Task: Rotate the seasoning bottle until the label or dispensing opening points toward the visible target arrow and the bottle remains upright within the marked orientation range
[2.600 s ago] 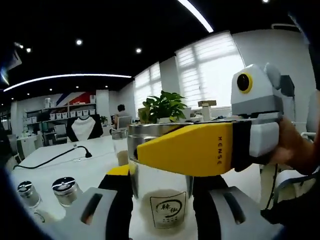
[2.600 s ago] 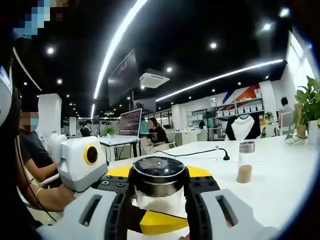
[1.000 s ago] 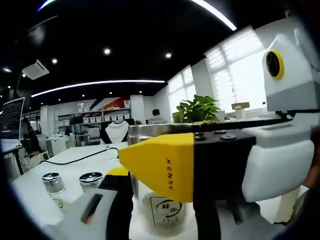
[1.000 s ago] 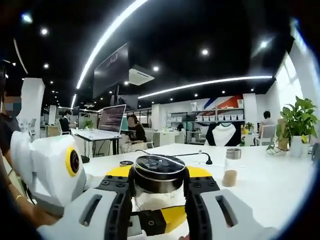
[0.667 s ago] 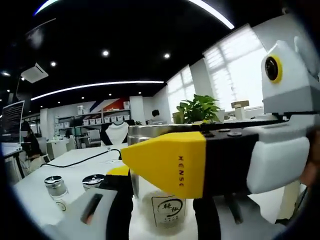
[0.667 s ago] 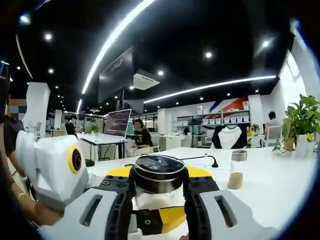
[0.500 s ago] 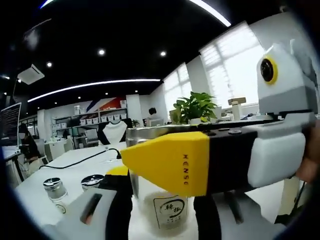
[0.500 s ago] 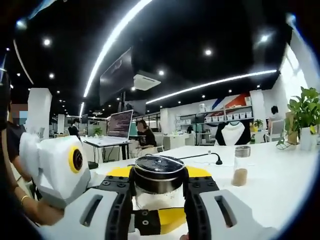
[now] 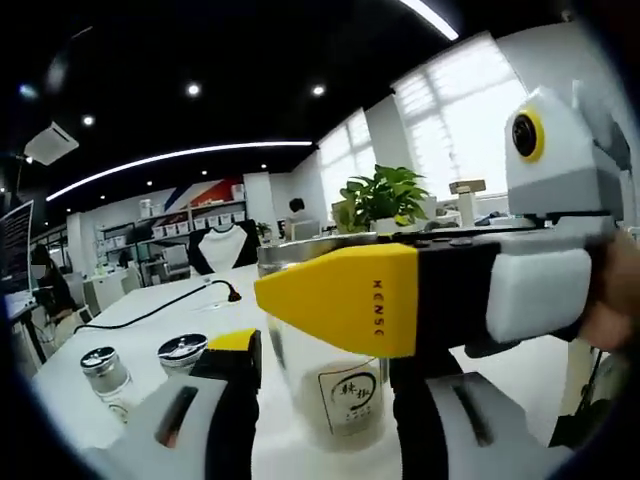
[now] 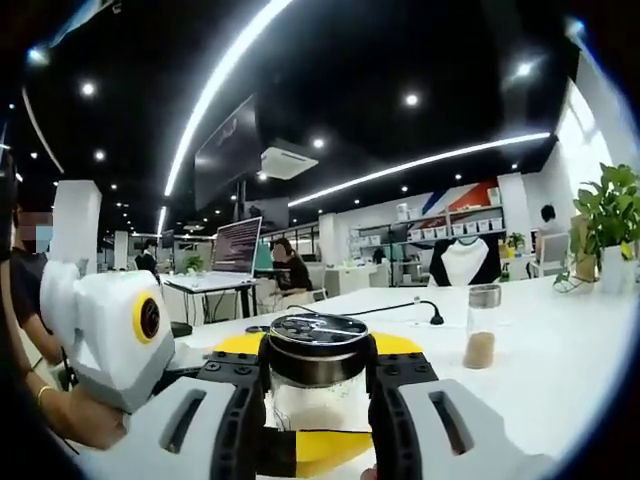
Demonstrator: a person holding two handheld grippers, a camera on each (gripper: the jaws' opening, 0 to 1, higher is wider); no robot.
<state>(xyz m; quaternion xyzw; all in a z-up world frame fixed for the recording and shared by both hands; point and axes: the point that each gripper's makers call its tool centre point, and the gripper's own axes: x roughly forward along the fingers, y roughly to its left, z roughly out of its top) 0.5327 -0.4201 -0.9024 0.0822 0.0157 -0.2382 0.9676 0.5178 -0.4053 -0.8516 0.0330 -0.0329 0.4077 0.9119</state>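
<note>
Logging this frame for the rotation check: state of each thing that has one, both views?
seasoning bottle: upright, lid on, label facing the left gripper view, partly filled
right gripper: shut on the seasoning bottle at the lid
left gripper: jaws either side of the bottle body; contact unclear
two small jars: upright, lids on
spare bottle: upright, capped, brown powder in the bottom
</note>
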